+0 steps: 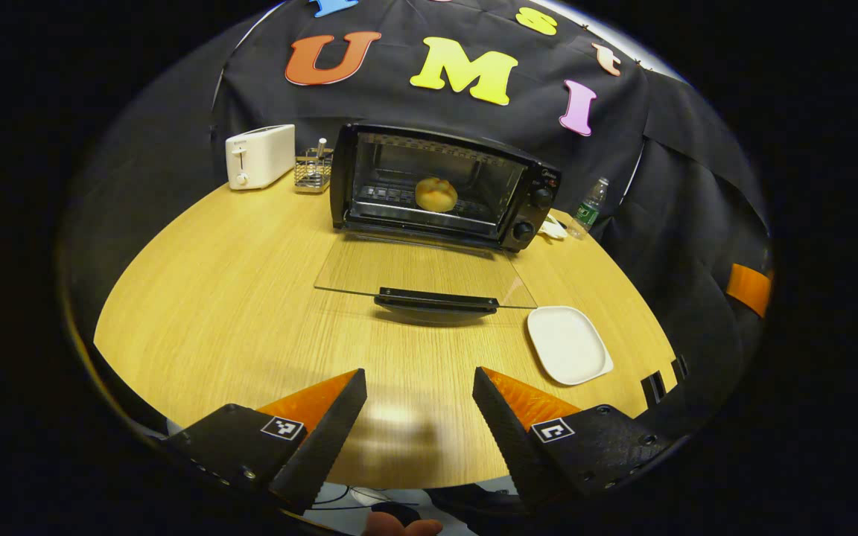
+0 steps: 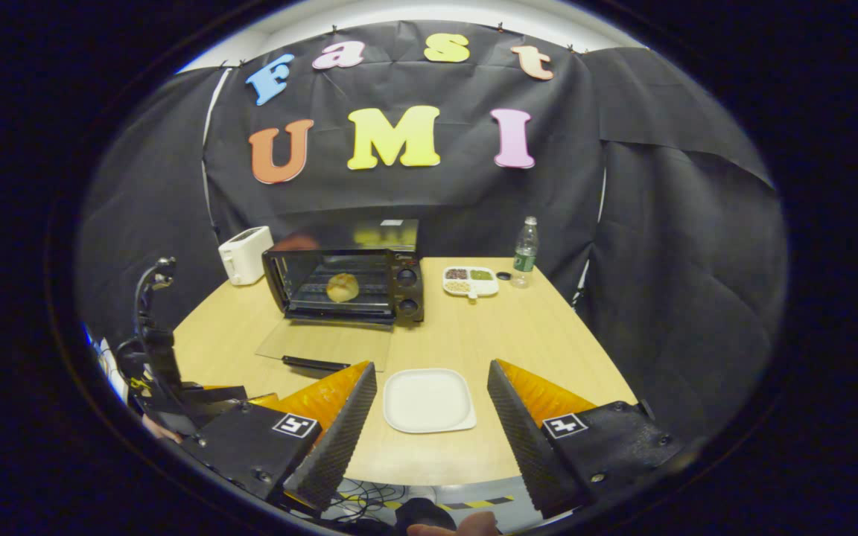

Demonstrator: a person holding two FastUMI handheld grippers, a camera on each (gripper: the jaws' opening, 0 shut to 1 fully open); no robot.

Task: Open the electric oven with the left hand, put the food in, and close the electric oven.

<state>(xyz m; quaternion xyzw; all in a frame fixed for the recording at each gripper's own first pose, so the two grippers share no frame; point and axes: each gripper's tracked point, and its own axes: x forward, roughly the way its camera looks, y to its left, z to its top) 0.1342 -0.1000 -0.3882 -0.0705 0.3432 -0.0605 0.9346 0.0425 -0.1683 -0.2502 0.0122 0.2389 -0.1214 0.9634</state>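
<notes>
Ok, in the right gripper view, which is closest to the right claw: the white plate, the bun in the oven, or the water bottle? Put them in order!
1. The white plate, on the table right between the right claw's open fingers.
2. The bun, on the rack inside the open oven, ahead and to the left.
3. The water bottle, at the table's far edge, ahead to the right.

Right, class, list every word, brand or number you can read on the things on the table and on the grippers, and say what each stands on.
No text here is legible.
Black electric oven: small mark above its knobs, too small to read.
Clear plastic bottle: green label, blurred.
White toaster: tiny mark near its top, blurred.
Left hand-held gripper and right hand-held gripper: square black-and-white pattern markers, no words.
</notes>
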